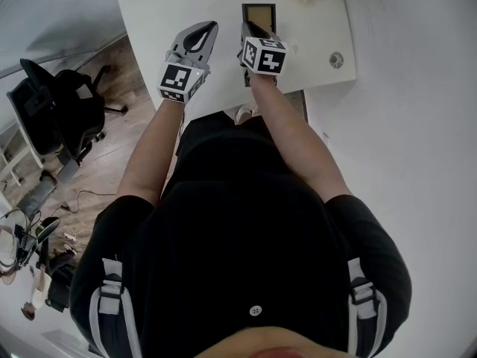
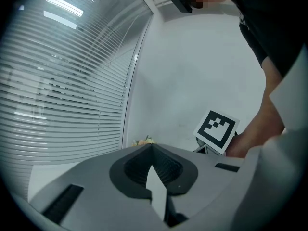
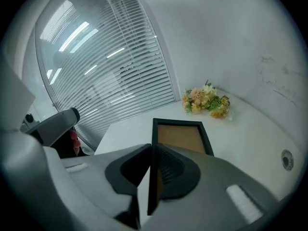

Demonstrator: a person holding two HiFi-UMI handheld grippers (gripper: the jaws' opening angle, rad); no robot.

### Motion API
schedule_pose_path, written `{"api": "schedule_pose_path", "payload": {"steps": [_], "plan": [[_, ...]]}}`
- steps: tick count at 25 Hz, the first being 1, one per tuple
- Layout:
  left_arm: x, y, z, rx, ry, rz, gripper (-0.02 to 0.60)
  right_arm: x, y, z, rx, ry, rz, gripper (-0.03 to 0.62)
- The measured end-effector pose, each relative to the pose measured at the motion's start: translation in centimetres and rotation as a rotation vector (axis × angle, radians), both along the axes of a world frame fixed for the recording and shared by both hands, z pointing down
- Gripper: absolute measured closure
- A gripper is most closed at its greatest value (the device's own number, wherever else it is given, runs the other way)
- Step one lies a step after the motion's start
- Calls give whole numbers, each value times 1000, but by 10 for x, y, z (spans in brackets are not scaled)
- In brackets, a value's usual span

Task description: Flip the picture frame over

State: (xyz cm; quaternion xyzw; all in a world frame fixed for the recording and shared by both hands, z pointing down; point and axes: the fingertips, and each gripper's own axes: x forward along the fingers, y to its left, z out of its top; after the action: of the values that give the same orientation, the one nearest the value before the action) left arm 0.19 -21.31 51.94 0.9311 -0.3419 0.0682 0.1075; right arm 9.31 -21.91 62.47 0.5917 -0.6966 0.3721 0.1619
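The picture frame (image 1: 258, 13) is black with a brown backing board showing. It sits over the far middle of the white table (image 1: 164, 13). My right gripper (image 1: 252, 32) is shut on its near edge, and in the right gripper view the thin black rail (image 3: 153, 177) runs between the jaws while the brown board (image 3: 180, 137) stretches away beyond my right gripper (image 3: 153, 150). Just left of the frame and apart from it, my left gripper (image 1: 210, 27) is shut with nothing in it. In the left gripper view my left gripper (image 2: 152, 148) points at the wall, with the right gripper's marker cube (image 2: 216, 129) beside it.
A small bunch of flowers (image 3: 207, 101) lies at the table's far edge, beyond the frame. A round cable grommet (image 1: 336, 60) is set in the table's right corner. A black office chair (image 1: 59, 103) and cables stand on the wooden floor to the left. Window blinds (image 3: 110, 66) run along the far side.
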Motion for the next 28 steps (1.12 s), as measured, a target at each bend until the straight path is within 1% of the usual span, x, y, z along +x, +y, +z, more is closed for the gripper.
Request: {"api": "schedule_pose_path", "payload": {"steps": [5,10,13,19,23,28], "plan": [[9,9,-8,16,1,-7,577,3,7,-11,-5,-113,-5,543],[13,13,-14,21,7,-16,577,3,16,-12,-63,-268,19,543],[13,16,-9,9,-9,-24,577,4,18,-10,-71,-304,7,543],[11,19,-3,2,-7,-40,577,6,15,-11,-75,-404,9,543],[11,18,-2,4,5,-54,577,2,11,-15,-78,-536,3,545],[8,17,0,-3,-4,-62,577,-8,12,-17,-100,-674,-18,543]]}}
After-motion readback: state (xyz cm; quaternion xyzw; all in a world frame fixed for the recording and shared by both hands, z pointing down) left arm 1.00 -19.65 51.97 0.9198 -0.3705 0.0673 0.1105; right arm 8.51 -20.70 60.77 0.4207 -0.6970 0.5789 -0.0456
